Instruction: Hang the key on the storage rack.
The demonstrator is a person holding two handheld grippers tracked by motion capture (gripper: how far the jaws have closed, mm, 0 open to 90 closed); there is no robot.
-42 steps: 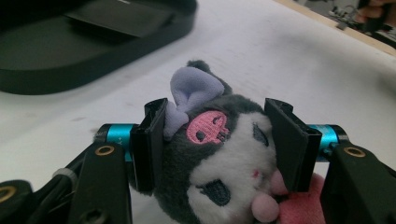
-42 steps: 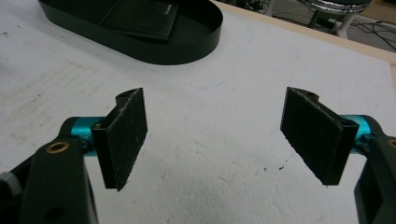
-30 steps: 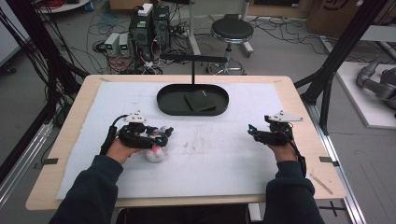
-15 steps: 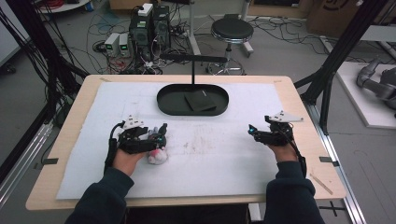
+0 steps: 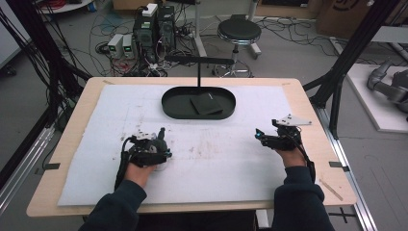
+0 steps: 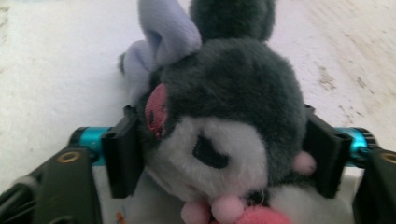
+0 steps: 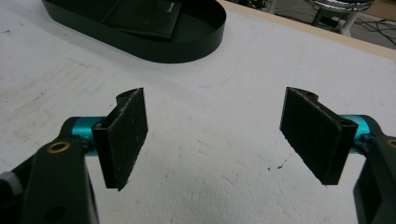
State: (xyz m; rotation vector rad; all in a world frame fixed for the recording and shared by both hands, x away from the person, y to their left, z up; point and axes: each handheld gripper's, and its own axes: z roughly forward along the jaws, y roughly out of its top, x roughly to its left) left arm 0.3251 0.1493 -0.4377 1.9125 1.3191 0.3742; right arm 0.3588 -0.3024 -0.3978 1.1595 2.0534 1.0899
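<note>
While no writing reads clearly, left claw has been closing, clamping plush toy.

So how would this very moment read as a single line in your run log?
left gripper: jaws just closing on grey-and-white plush toy | right gripper: jaws open, holding nothing | black oval tray: untouched

A lab: computer towers, tangled floor cables, black frame struts.

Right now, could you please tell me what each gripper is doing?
Left gripper: jaws just closing, pressed on the plush toy's head.
Right gripper: open, nothing between its jaws.
</note>
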